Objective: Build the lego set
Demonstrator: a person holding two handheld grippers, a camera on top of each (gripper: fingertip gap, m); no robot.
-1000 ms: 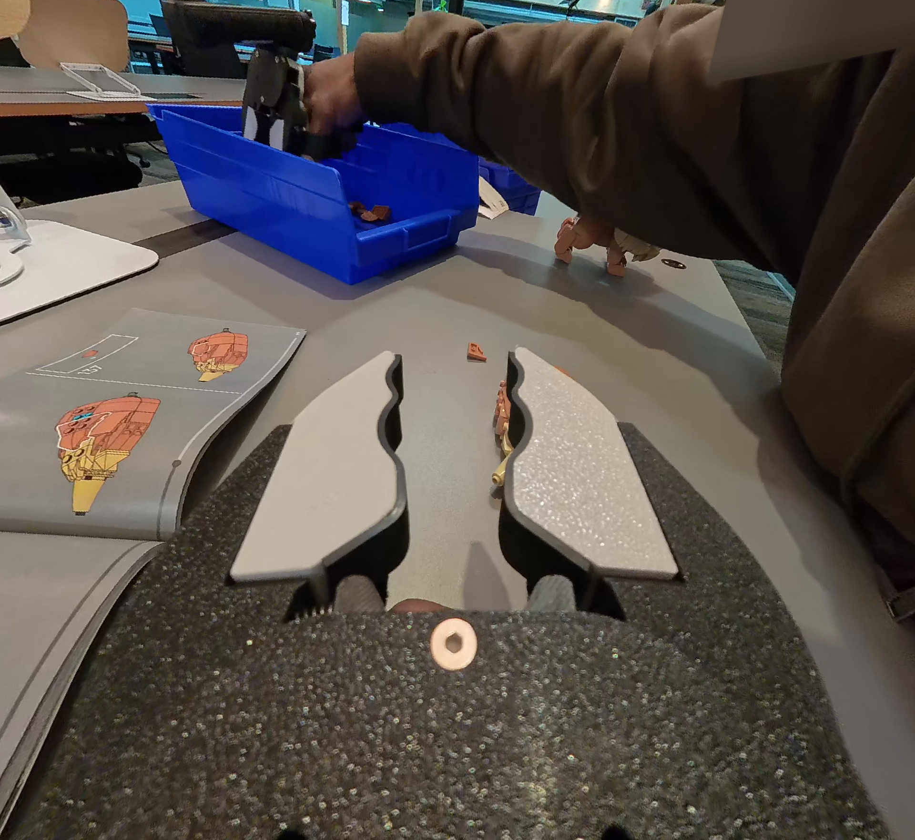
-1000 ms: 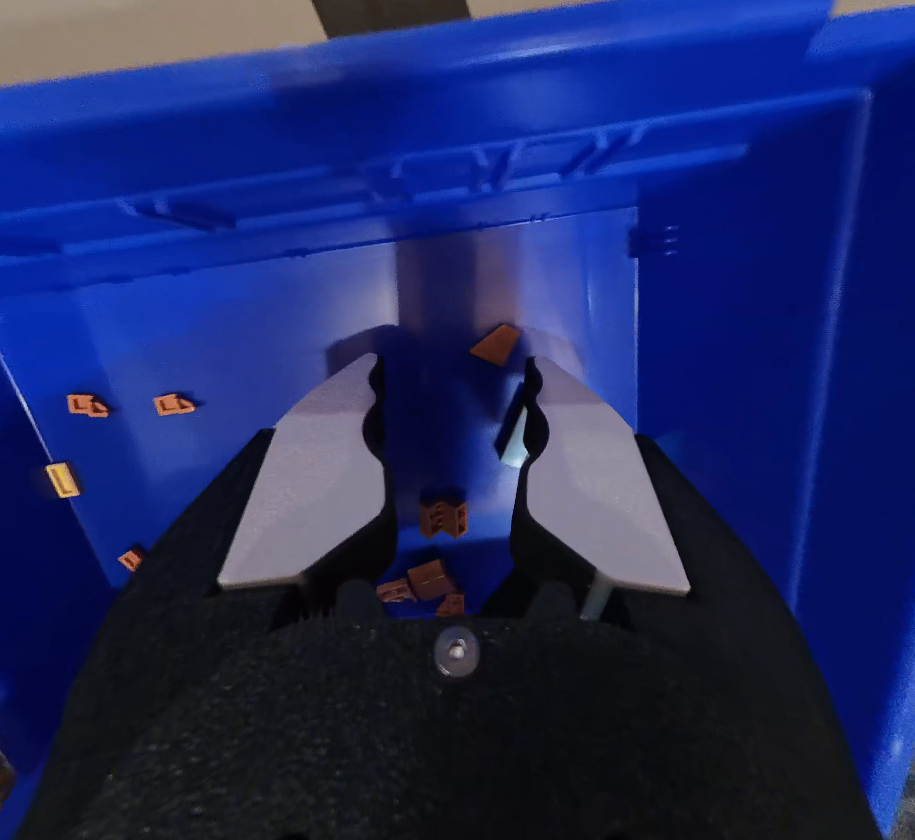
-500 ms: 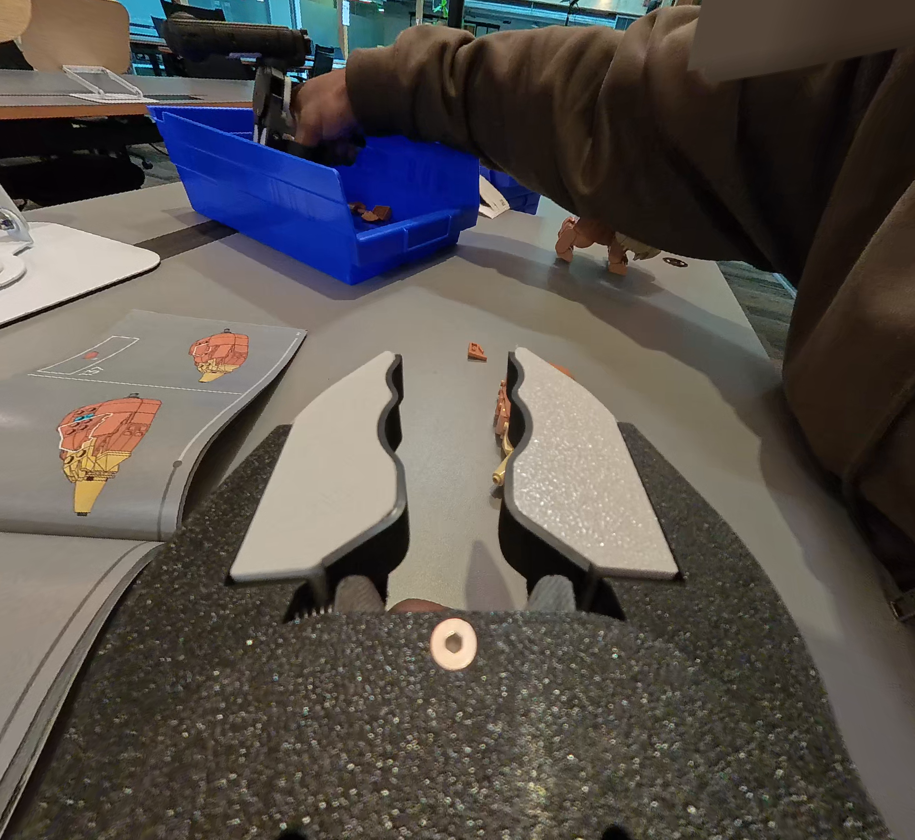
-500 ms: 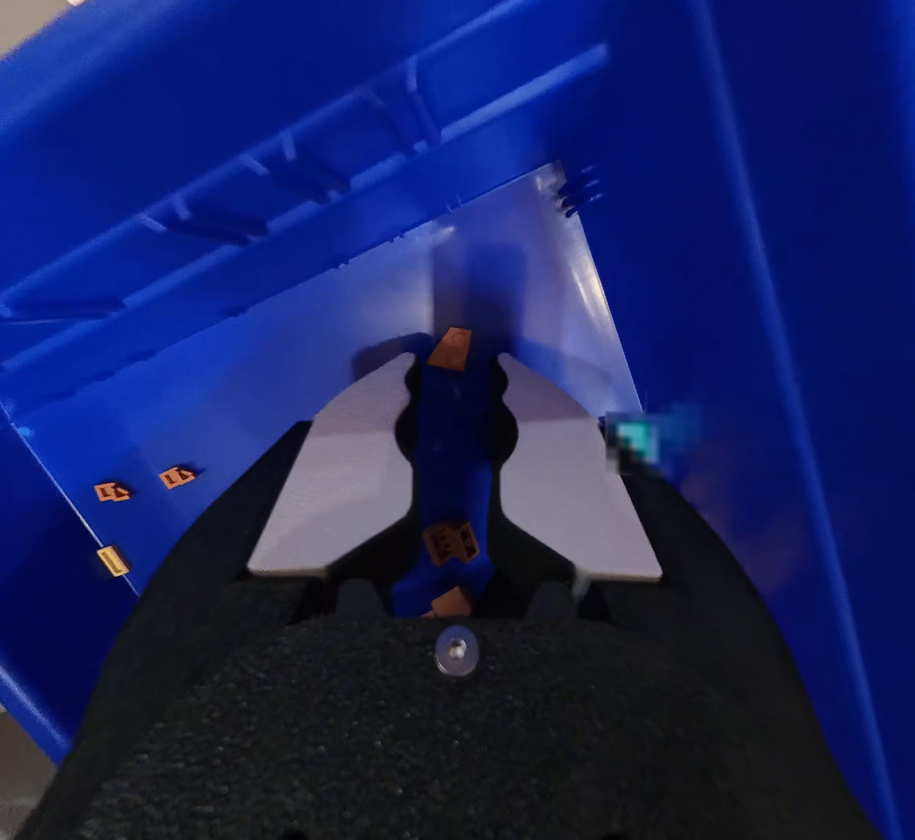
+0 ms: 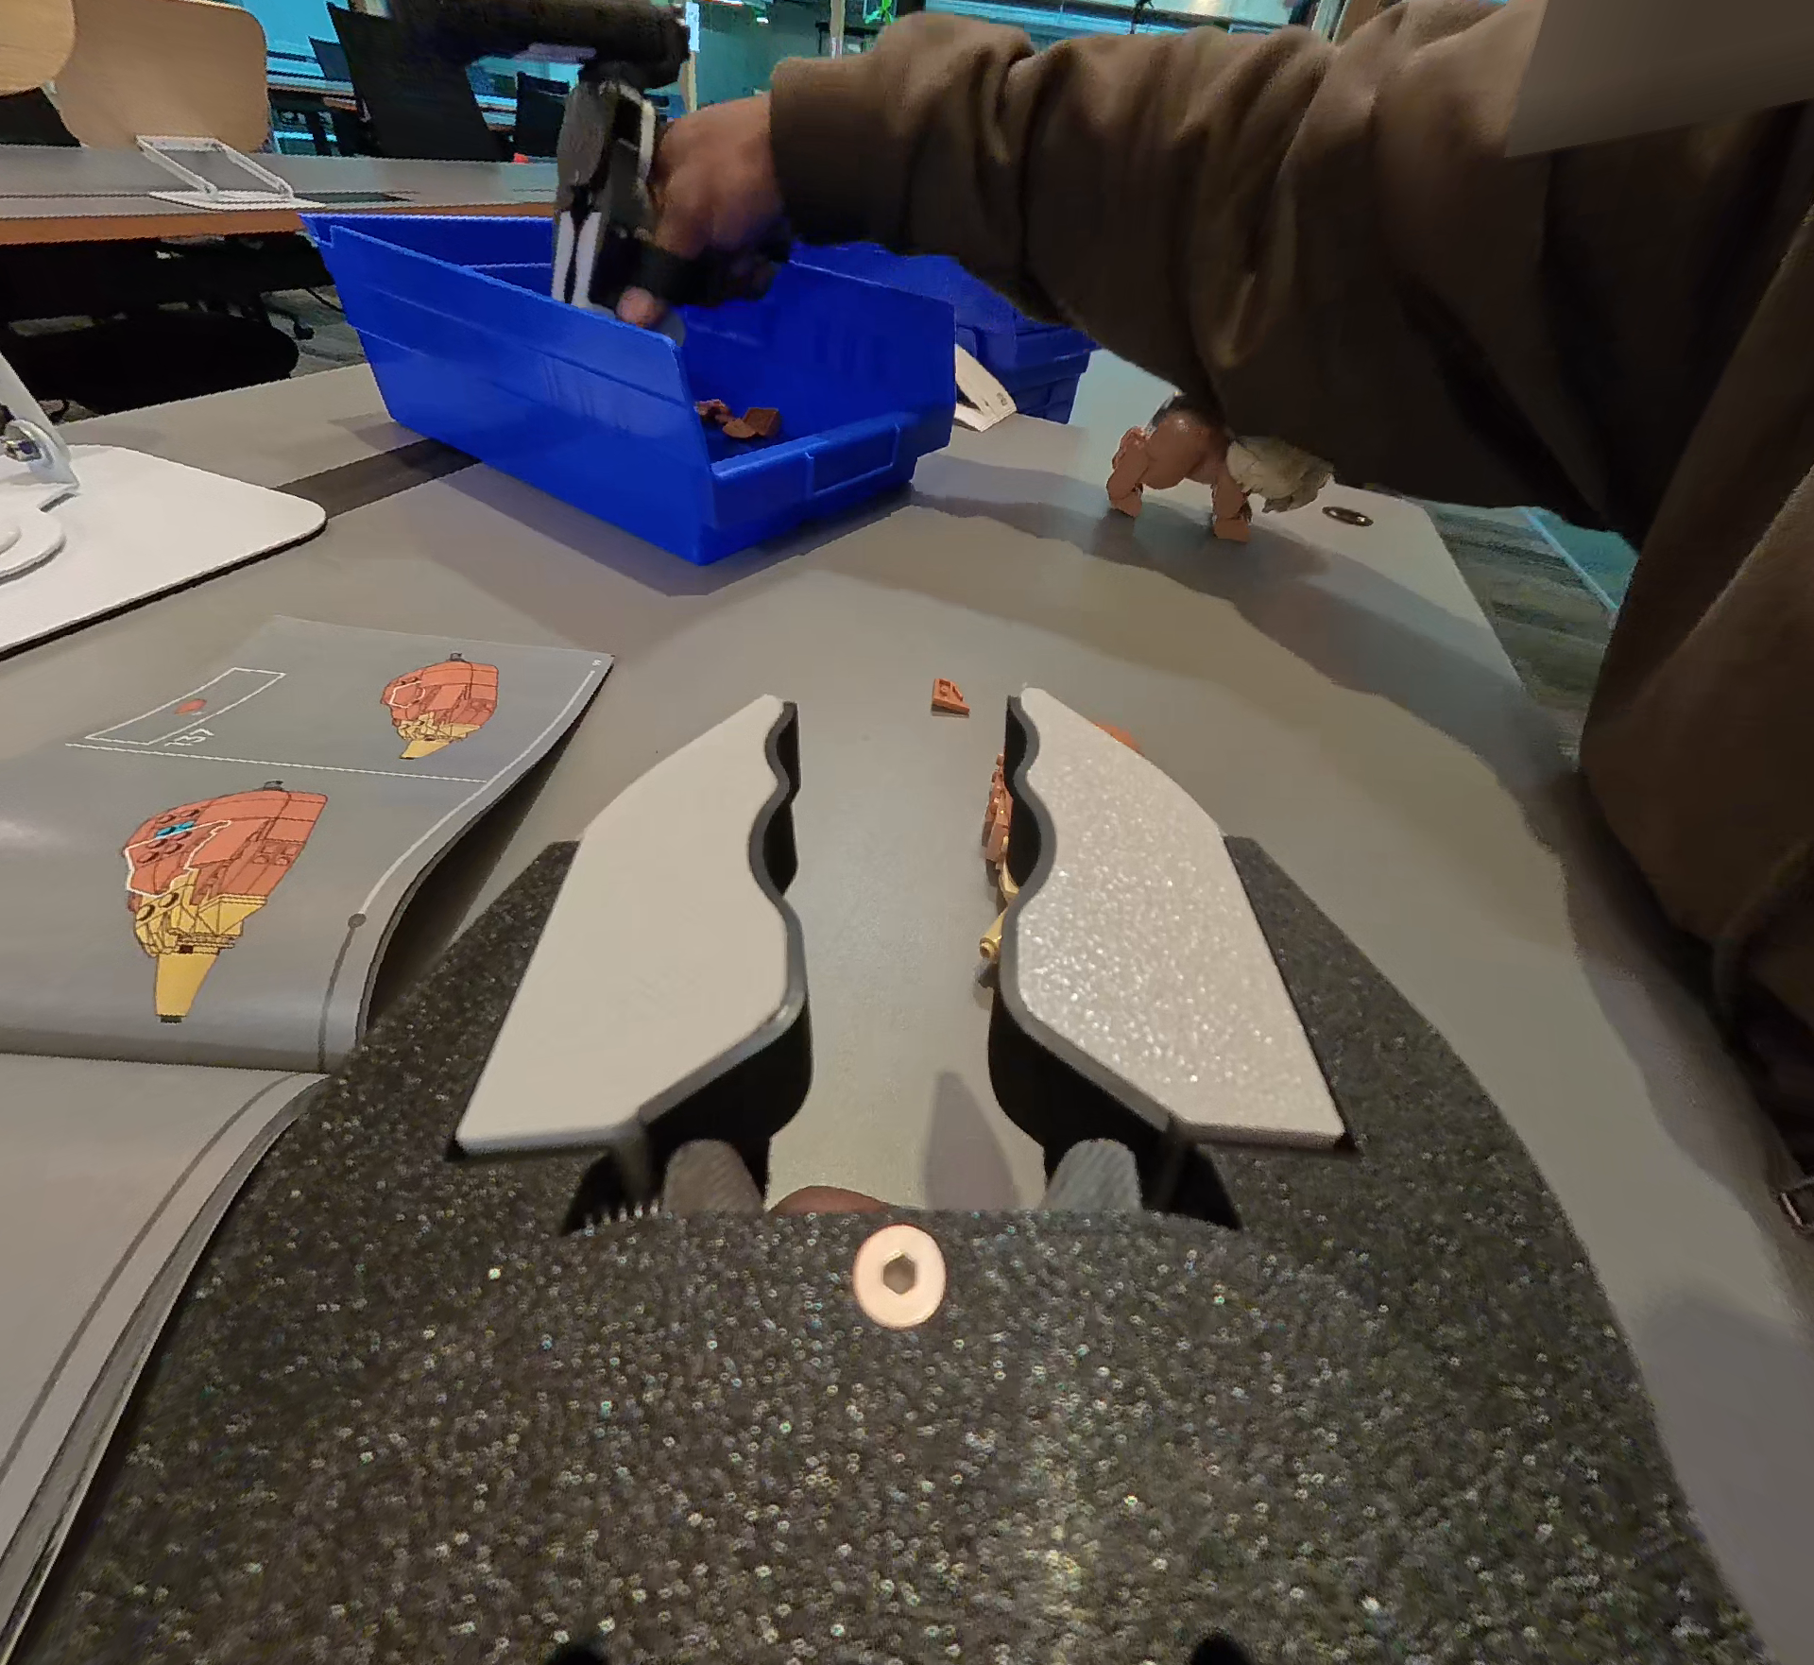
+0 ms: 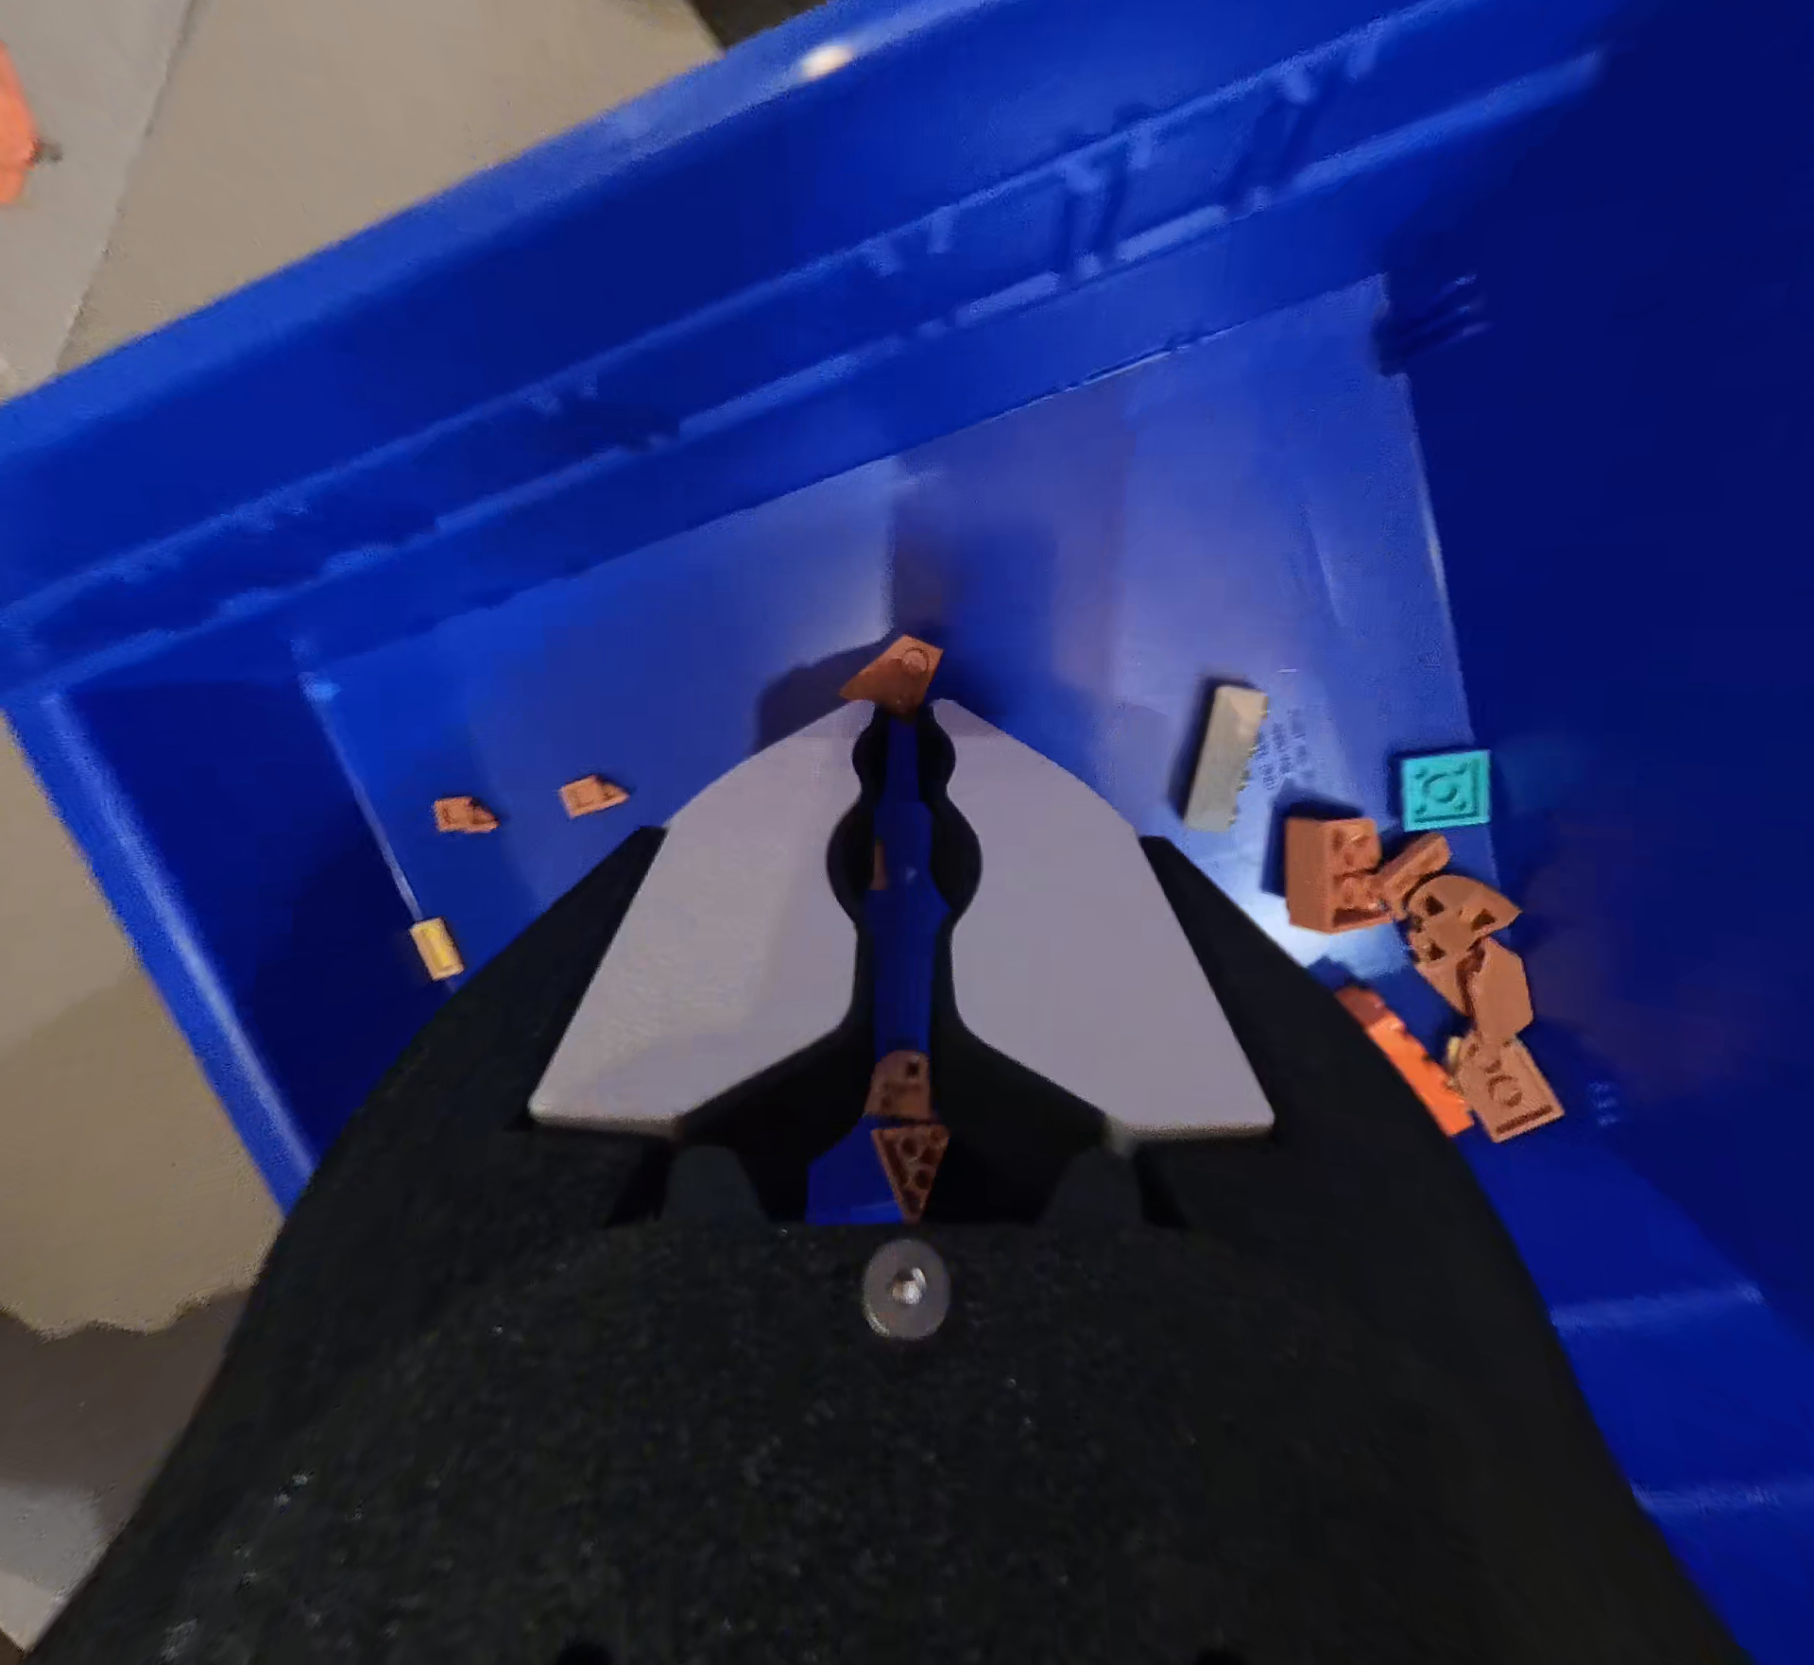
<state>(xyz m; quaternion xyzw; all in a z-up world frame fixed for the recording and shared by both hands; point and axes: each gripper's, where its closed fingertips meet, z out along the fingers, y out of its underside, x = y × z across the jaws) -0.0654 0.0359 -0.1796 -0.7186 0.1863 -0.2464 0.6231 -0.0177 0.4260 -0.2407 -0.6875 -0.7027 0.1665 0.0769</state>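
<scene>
While the left gripper (image 5: 898,818) rests low over the grey table (image 5: 1276,734) with its fingers spread apart and nothing between them, the right gripper (image 6: 901,707) is inside the blue bin (image 6: 687,263), its tips pinched onto a small orange wedge plate (image 6: 891,673) — only the plate's near edge sits in the grip, so most of it juts out beyond the tips. That shallow hold likely comes from picking a thin, flat piece off the bin floor, and it looks easy to lose if bumped. More loose bricks lie in the bin: a brown cluster (image 6: 1413,931) to the right, a teal tile (image 6: 1445,790) and a grey slope (image 6: 1222,759) beside it, two small orange pieces (image 6: 530,808) to the left. On the table, a partly built brown-and-tan assembly (image 5: 996,832) lies just beside the left gripper's right finger, mostly hidden by it, with another orange wedge (image 5: 949,696) just ahead — probably staged there for joining. The open instruction booklet (image 5: 294,832) lies to the left, within sight for reference, and a finished brown figure (image 5: 1178,469) stands farther off under the person's sleeve (image 5: 1227,224).
</scene>
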